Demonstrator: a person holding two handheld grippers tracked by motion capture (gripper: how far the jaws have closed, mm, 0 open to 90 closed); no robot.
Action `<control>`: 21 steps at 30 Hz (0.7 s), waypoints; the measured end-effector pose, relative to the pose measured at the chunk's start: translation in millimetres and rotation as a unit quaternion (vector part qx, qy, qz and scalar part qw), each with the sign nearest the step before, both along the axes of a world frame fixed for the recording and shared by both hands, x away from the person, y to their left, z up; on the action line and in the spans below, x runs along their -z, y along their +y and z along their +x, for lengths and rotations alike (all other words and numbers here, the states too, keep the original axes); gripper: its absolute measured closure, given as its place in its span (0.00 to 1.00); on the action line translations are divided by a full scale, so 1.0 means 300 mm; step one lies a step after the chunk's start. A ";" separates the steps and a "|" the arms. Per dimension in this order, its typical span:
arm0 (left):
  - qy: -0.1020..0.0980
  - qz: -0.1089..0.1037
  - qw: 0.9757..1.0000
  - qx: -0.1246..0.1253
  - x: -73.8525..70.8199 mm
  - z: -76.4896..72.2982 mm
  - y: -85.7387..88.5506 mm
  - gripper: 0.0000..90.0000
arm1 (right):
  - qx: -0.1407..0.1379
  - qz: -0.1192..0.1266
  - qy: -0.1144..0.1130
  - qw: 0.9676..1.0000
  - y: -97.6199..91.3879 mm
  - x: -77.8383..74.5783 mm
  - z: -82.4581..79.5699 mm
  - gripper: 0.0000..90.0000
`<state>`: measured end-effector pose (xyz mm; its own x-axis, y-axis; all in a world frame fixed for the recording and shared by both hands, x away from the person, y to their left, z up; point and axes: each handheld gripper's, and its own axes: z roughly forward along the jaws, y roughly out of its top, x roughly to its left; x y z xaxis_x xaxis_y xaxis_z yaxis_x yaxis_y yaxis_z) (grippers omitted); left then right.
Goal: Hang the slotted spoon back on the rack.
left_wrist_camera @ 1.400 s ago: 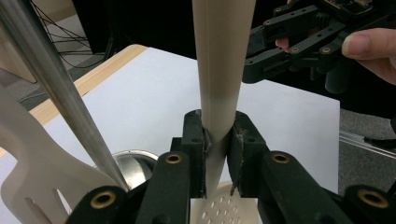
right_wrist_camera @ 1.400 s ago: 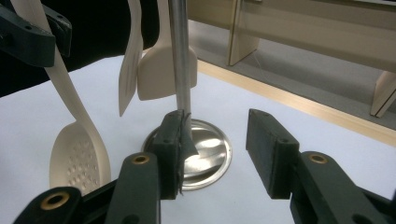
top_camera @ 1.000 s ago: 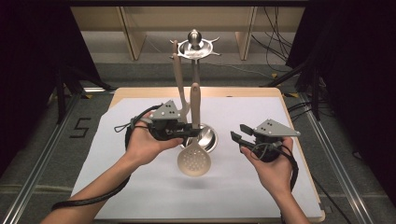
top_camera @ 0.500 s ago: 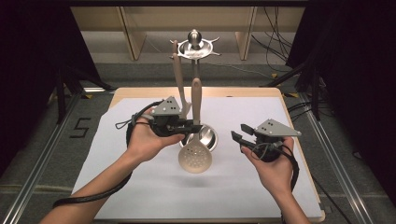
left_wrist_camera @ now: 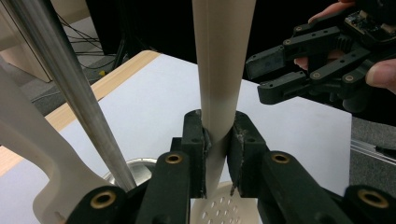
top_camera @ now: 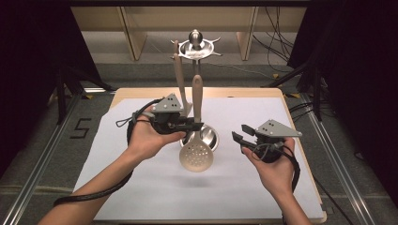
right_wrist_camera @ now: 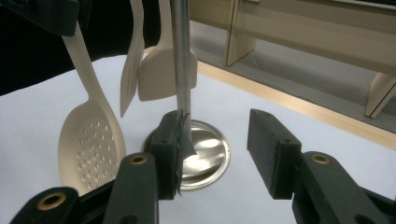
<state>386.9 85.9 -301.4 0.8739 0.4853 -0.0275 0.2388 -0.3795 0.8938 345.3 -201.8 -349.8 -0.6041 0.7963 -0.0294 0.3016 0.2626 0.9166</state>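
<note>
You've got the slotted spoon point(top_camera: 196, 151) hanging nearly straight up and down in your left gripper point(top_camera: 190, 126), long axis vertical, its cream handle rising toward the top of the stand point(top_camera: 196, 44) and the perforated bowl pointing down, clear of the white sheet point(top_camera: 141, 187) and just in front of the stand's round steel base point(top_camera: 212, 137). In the left gripper view the two black pads are pinched hard on the handle, with the holes of the bowl peeking out just below them. Your right gripper point(top_camera: 238, 137) sits off to the spoon's right, well apart from it, jaws spread with nothing between them; in the right gripper view the steel pole point(right_wrist_camera: 183, 60) and the shiny base show through that gap, farther off. Beside the pole hang two more cream utensils: a flat turner point(right_wrist_camera: 161, 70) and a narrower blade point(right_wrist_camera: 130, 70), both pointing down, their upper ends cut off by the frame. From above you can make out just one of those handles next to the pole, the rest tucked behind your left gripper. The base holds nothing, only reflections
</note>
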 end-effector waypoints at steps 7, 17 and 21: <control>-0.001 0.000 1.000 -0.001 -0.007 0.006 -0.003 0.86 | -0.001 0.002 0.003 1.000 0.002 0.000 -0.001 0.63; 0.000 -0.004 1.000 -0.005 -0.015 0.013 -0.011 0.86 | 0.001 -0.001 -0.001 1.000 0.000 -0.002 0.000 0.63; 0.001 -0.004 1.000 -0.007 -0.018 0.020 -0.012 0.86 | 0.005 0.002 0.005 1.000 0.001 -0.002 -0.004 0.63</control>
